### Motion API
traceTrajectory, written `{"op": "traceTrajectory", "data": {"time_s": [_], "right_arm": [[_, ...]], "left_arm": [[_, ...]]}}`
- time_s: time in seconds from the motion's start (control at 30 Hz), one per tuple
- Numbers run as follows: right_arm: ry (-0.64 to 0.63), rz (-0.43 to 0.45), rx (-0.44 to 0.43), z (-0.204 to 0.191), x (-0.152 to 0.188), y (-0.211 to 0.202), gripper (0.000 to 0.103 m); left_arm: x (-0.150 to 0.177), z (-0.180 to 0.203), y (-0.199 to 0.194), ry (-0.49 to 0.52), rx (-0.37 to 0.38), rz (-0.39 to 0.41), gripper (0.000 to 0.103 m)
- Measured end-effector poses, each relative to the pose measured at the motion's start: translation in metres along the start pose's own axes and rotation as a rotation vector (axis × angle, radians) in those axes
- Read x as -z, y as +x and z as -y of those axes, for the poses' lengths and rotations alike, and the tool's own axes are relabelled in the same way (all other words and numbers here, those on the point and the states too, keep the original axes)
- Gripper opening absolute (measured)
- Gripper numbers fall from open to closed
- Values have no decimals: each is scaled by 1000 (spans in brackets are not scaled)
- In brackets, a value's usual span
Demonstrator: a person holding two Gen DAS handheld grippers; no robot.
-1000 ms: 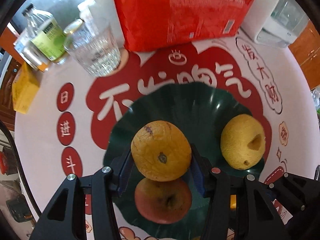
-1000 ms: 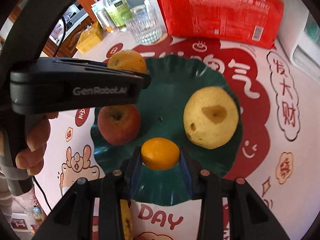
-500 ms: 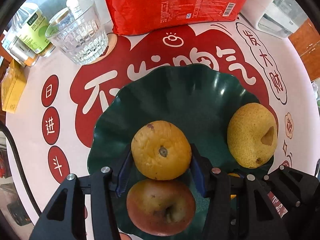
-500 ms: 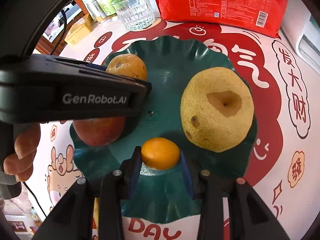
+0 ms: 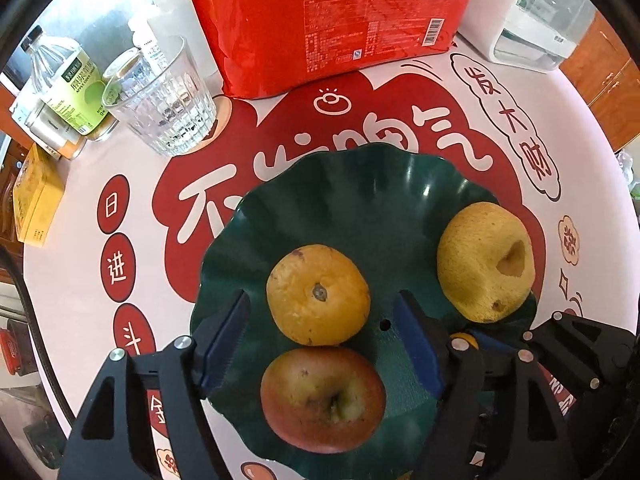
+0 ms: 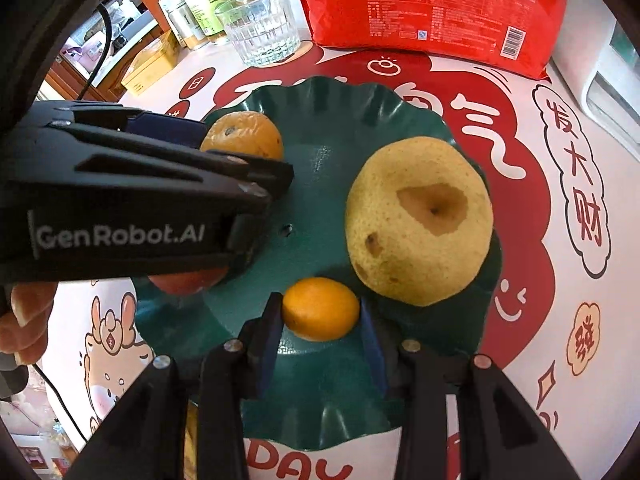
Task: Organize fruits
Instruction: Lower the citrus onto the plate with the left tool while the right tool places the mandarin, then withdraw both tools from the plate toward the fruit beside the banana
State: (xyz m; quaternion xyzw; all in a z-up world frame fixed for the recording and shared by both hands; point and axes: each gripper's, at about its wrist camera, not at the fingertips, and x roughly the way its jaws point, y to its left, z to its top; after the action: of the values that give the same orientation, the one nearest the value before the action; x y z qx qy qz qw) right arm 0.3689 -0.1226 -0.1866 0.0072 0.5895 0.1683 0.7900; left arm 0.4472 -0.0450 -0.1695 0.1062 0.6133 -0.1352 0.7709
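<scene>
Four fruits occupy the green scalloped plate (image 5: pixel 360 184): blemished orange (image 5: pixel 318 294), apple (image 5: pixel 322 398), pear (image 6: pixel 418 220), and small tangerine (image 6: pixel 320 308) (pinched by right gripper (image 6: pixel 320 320) fingers). Left gripper (image 5: pixel 320 340) fingers spread. The desk (image 5: pixel 80 280) carries red-printed covering.

This looks like a home, most likely a kitchen or eating room. The round surface (image 5: pixel 72 280) has a bright red and white cover with cartoon pictures. On it stand a drinking glass (image 5: pixel 160 100), a juice bottle (image 5: pixel 68 84), a red bag of paper cups (image 5: pixel 332 20) and a green plate (image 5: pixel 360 200) with fruit. A white kitchen machine (image 5: pixel 532 28) sits at the back, near brown wooden cupboards (image 5: pixel 608 92).
</scene>
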Motion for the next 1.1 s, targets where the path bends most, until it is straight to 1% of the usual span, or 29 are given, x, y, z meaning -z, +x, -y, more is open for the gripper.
{"op": "traceTrajectory", "data": {"time_s": [0.23,0.37,0.6,0.8,0.93,1.1], "right_arm": [[4,10,-30,-5,4,-12,41],[8,20,-31,-8,9,-22,42],[7,46,-21,-17,19,-47,43],[14,74,-12,-26,31,-74,43],[14,94,-5,-31,42,-94,43],[9,123,13,-40,58,-121,43]], "left_arm": [[7,0,-25,3,-13,38,77],[13,1,-43,10,-31,66,78],[31,4,-76,22,-40,104,79],[57,9,-107,32,-37,136,79],[78,15,-133,52,-41,171,80],[104,23,-167,71,-35,225,84]]}}
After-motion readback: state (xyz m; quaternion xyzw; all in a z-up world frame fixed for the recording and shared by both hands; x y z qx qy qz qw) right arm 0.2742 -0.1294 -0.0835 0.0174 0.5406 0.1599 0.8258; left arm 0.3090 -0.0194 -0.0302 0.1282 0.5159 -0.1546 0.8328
